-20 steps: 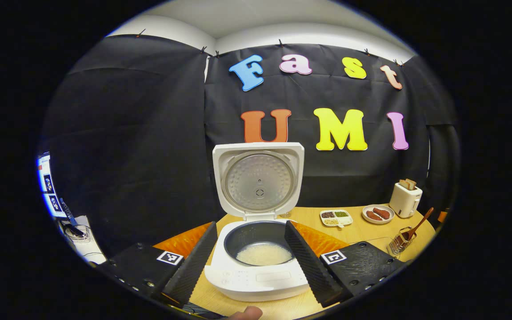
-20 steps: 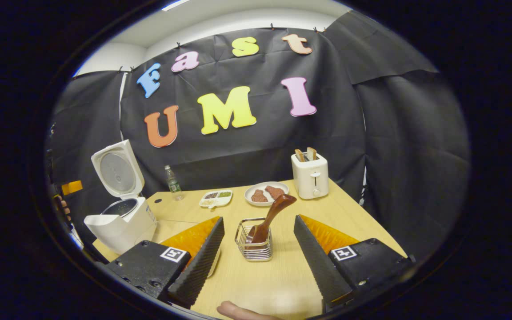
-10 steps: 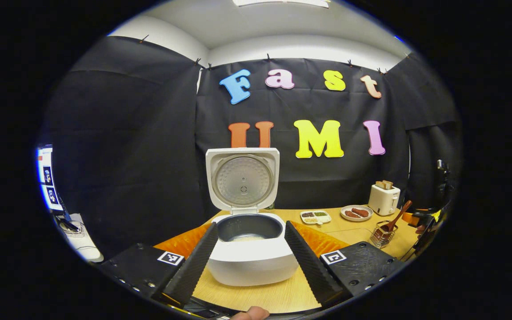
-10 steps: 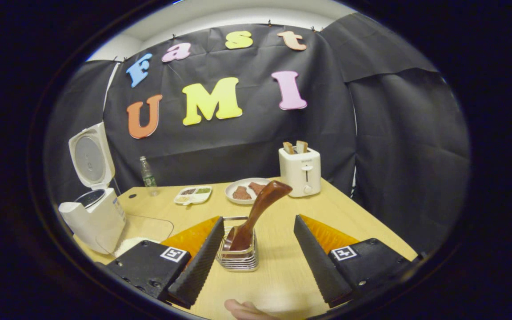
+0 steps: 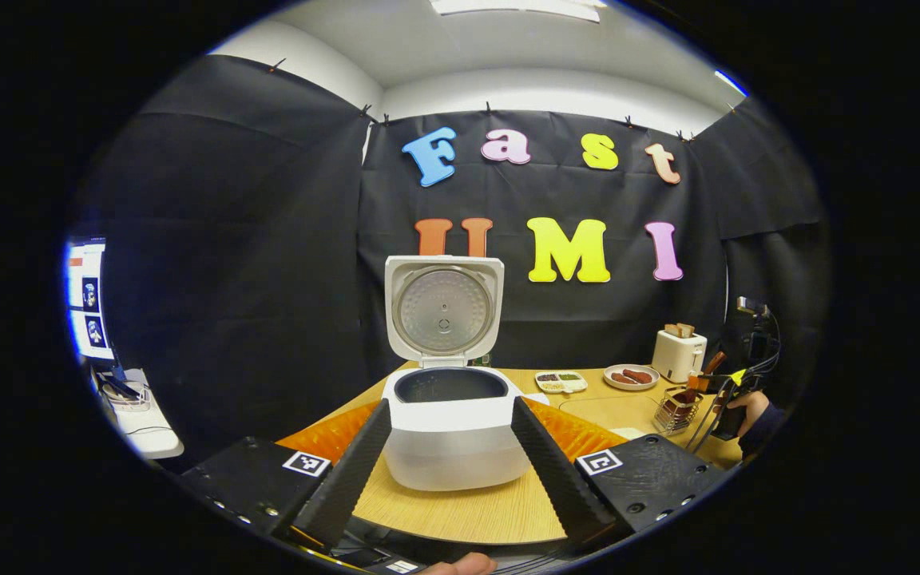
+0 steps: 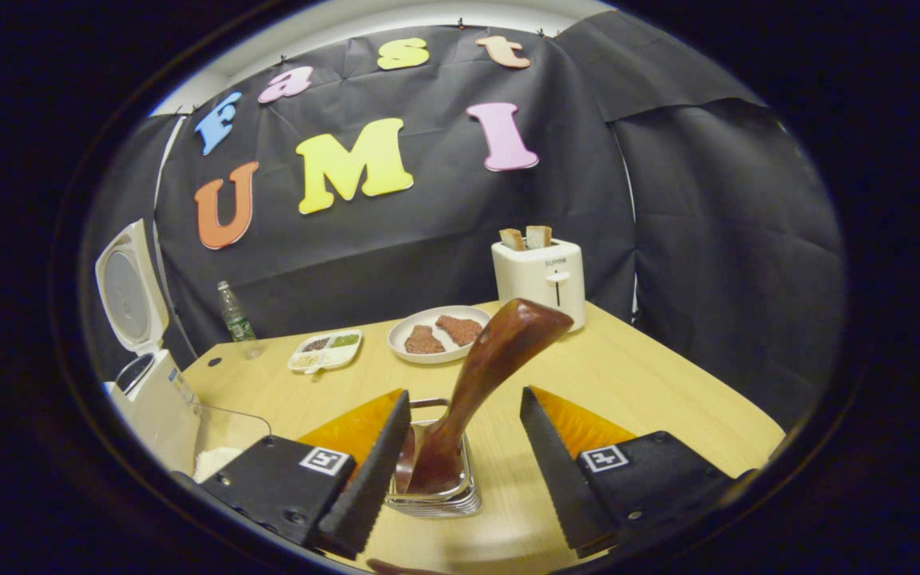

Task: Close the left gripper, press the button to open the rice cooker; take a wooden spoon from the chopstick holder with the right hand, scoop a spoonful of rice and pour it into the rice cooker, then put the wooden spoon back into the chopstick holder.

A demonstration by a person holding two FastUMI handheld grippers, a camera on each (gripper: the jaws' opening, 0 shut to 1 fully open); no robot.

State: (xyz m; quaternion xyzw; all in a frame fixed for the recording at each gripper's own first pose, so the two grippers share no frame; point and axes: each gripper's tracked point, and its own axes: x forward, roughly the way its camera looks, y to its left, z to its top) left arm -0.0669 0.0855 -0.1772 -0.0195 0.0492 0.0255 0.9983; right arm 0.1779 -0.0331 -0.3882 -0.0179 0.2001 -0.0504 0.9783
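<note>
The white rice cooker (image 5: 454, 435) stands on the wooden table with its lid (image 5: 444, 307) up and the dark inner pot showing. My left gripper (image 5: 450, 403) is open in front of it, a little back from its front wall, holding nothing. In the right gripper view the wooden spoon (image 6: 500, 355) leans to the right in the wire chopstick holder (image 6: 436, 495). My right gripper (image 6: 464, 397) is open, its fingers on either side of the spoon's handle without touching it. The cooker (image 6: 148, 391) stands far left there.
A clear container with rice (image 6: 220, 447) sits beside the cooker. At the back of the table are a toaster (image 6: 541, 273), a plate of meat (image 6: 436, 331), a compartment dish (image 6: 326, 351) and a bottle (image 6: 235, 313). A hand (image 5: 747, 403) shows by the holder (image 5: 672, 409).
My left gripper has drawn back and lower from the open cooker. My right gripper has closed in on the holder, so the spoon handle now stands between its fingers.
</note>
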